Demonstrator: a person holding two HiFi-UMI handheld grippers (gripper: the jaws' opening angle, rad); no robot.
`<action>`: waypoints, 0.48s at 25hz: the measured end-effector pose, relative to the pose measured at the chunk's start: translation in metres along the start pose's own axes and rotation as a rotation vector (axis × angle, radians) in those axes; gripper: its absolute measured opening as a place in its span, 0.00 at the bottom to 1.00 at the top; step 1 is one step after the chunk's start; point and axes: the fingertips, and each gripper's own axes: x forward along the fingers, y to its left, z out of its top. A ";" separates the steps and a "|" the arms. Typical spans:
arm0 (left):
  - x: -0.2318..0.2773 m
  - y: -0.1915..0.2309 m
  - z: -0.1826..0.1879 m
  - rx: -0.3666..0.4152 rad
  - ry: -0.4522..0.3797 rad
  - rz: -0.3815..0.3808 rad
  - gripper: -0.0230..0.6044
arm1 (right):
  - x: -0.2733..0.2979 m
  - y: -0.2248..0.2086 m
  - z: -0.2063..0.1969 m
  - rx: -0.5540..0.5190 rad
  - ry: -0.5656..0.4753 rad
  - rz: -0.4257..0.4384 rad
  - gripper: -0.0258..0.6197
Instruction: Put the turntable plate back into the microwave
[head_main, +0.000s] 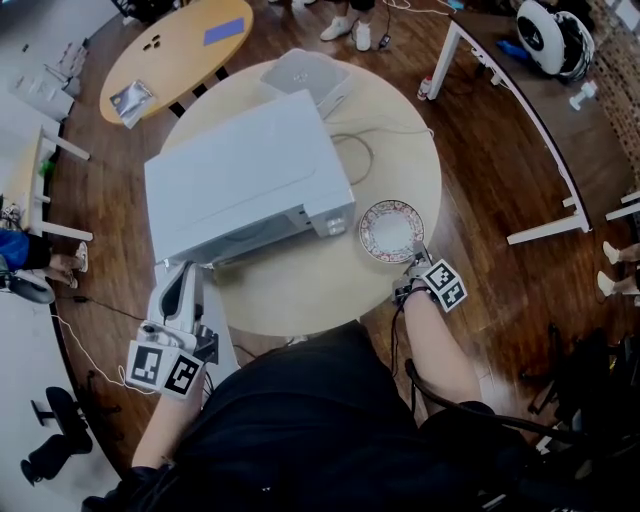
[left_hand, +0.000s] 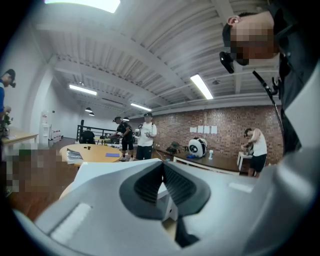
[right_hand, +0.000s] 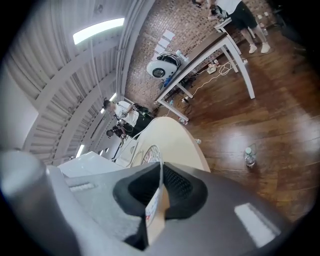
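At the lower left of the head view the left tool (head_main: 178, 290) reaches up to the front left corner of the microwave (head_main: 240, 170). In the left gripper view its jaws meet at the tips, and I can name nothing pressed between them. Only a pale sliver of the microwave shows through the gap below.

The microwave sits left of centre on the round table (head_main: 330, 295), with its front face turned toward the lower edge of the frame, toward the person. From these views I cannot tell whether its door stands open.

Just beside the microwave's front right corner is the turntable plate (head_main: 388, 228), a round patterned dish low over the table. Whether it rests flat or has its near edge lifted is not clear. The right tool (head_main: 414, 262) comes in from the lower right and is clamped on the plate's near rim. In the right gripper view the rim runs edge-on between the two pads, which squeeze it from both sides.

The coming move turns on one relation — the cavity opening lies to the left of the held plate and faces the person, not the plate. So the right hand, much the nearer, would likely have to carry the plate leftward across the front face and then push it away from the body, held level. The left tool is already at the door side — probably placed to manage the door.
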 end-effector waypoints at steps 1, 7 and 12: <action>-0.001 0.000 -0.001 -0.001 -0.001 -0.001 0.04 | -0.002 0.000 0.001 0.013 -0.007 0.003 0.07; -0.005 -0.001 -0.002 -0.008 -0.013 -0.013 0.04 | -0.017 0.007 0.010 0.083 -0.045 0.027 0.07; -0.006 0.001 -0.004 -0.016 -0.028 -0.028 0.04 | -0.029 0.018 0.019 0.108 -0.066 0.046 0.07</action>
